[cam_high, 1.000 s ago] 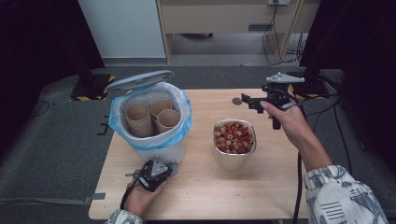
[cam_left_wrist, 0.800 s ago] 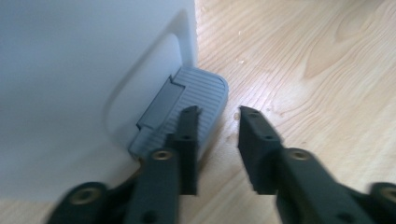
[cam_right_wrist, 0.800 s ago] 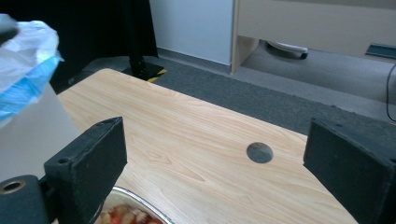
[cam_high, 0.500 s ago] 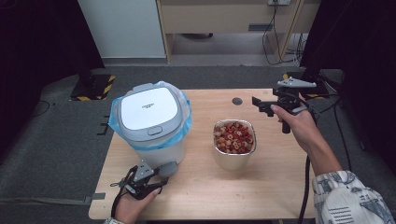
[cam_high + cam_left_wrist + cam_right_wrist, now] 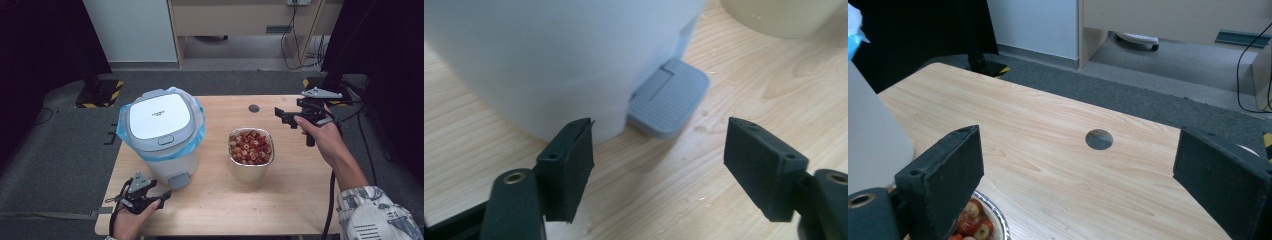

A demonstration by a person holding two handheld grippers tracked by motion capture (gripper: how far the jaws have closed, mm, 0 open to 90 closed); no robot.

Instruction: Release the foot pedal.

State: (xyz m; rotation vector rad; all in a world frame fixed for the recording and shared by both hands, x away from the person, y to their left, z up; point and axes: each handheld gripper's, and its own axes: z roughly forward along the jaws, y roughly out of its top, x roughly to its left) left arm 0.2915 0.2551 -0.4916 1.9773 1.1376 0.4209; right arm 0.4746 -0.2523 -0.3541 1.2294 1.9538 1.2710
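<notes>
A white pedal bin (image 5: pixel 159 117) with a blue bag liner stands at the table's left, its lid down. Its grey pedal (image 5: pixel 179 181) faces the front edge. My left gripper (image 5: pixel 162 196) rests low just in front of the pedal and apart from it. In the left gripper view the pedal (image 5: pixel 669 102) lies a little ahead of the left gripper (image 5: pixel 659 135); its jaws have just been opening and hold nothing. My right gripper (image 5: pixel 280 116) hovers open and empty at the back right, beyond a steel bowl (image 5: pixel 251 147) of red and pale cereal rings.
A round cable hole (image 5: pixel 254 108) sits in the wooden tabletop (image 5: pixel 280 200) behind the bowl, and ahead of the right gripper (image 5: pixel 1078 165) as the hole (image 5: pixel 1099 139). The bowl's rim (image 5: pixel 998 220) shows bottom left there. Dark stands and cables surround the table.
The bin's lid, up a second ago with paper cups showing inside, has dropped shut. My left gripper has drawn back off the pedal and opened. The right gripper has shifted slightly right.
</notes>
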